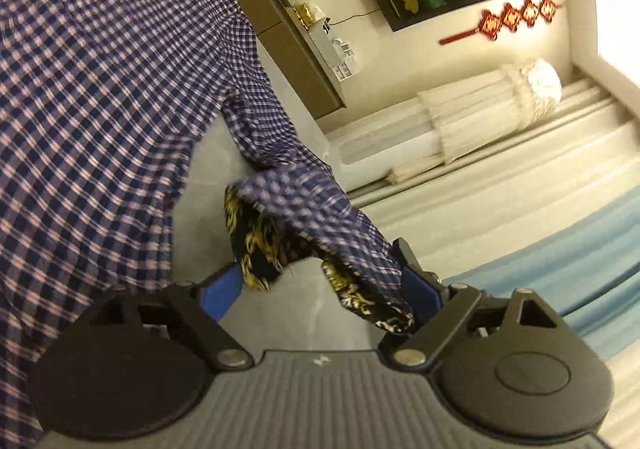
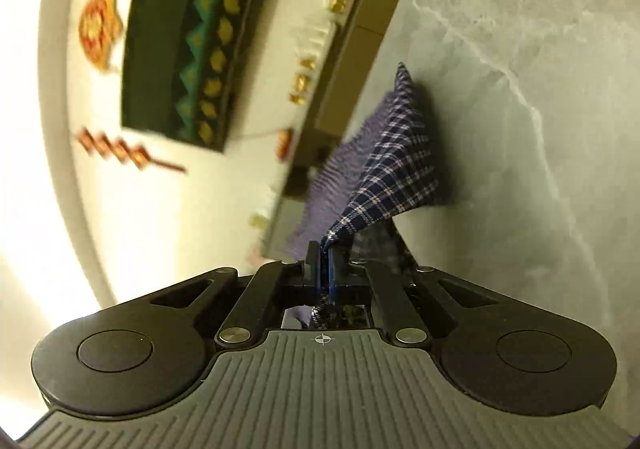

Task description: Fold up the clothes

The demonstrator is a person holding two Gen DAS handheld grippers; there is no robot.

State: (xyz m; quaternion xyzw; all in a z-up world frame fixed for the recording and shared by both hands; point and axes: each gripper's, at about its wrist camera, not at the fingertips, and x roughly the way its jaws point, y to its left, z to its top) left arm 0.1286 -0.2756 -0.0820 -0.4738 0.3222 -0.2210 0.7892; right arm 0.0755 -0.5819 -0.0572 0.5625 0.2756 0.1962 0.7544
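Observation:
A blue checked shirt (image 1: pixel 100 89) fills the left of the left wrist view, spread over the grey marble table (image 1: pixel 200 185). Its sleeve cuff (image 1: pixel 320 217), lined in black and gold, hangs between the fingers of my left gripper (image 1: pixel 320 289). That gripper stands open. The cuff rests against the right blue pad (image 1: pixel 416 285) and is clear of the left one. In the right wrist view my right gripper (image 2: pixel 322 265) is shut on a corner of the checked shirt (image 2: pixel 392 169), lifted off the marble table (image 2: pixel 520 89). The cloth runs back between the pads.
A brown sideboard (image 1: pixel 288 49) with gold ornaments and boxes stands behind the table. On the wall hang a dark framed panel (image 2: pixel 192 41) and red knot ornaments (image 1: pixel 516 17). White curtains (image 1: pixel 488 109) and a light blue cloth surface (image 1: pixel 580 269) lie to the right.

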